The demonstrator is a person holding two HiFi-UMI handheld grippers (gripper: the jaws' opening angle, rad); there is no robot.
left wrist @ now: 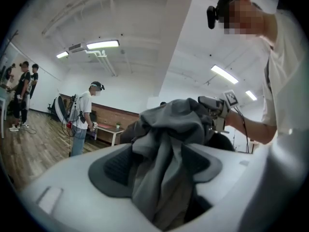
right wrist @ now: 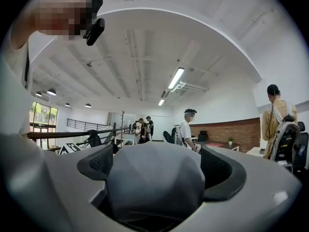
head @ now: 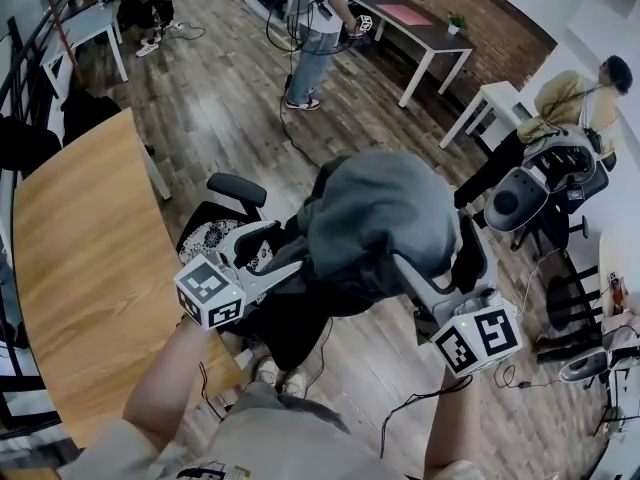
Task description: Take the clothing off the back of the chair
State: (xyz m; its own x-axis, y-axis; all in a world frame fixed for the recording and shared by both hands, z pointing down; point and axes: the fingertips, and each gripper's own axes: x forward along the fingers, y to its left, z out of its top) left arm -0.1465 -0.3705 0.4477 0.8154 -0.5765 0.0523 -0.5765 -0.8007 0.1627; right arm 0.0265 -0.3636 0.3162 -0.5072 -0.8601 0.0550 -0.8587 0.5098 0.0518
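Bunching over the chair (head: 236, 190), clothing (head: 385, 218) lies between the spread jaws of left gripper (head: 264, 256) and right gripper (head: 418, 280). The table (head: 80, 258) edge crowds the left; bare floor (head: 230, 98) lies beyond.

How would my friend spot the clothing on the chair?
Start at the big curved wooden table on the left in the head view. Beside it stands a black office chair, and heaped over its back is the rumpled grey fabric garment. It is the only soft, crumpled thing among hard furniture.
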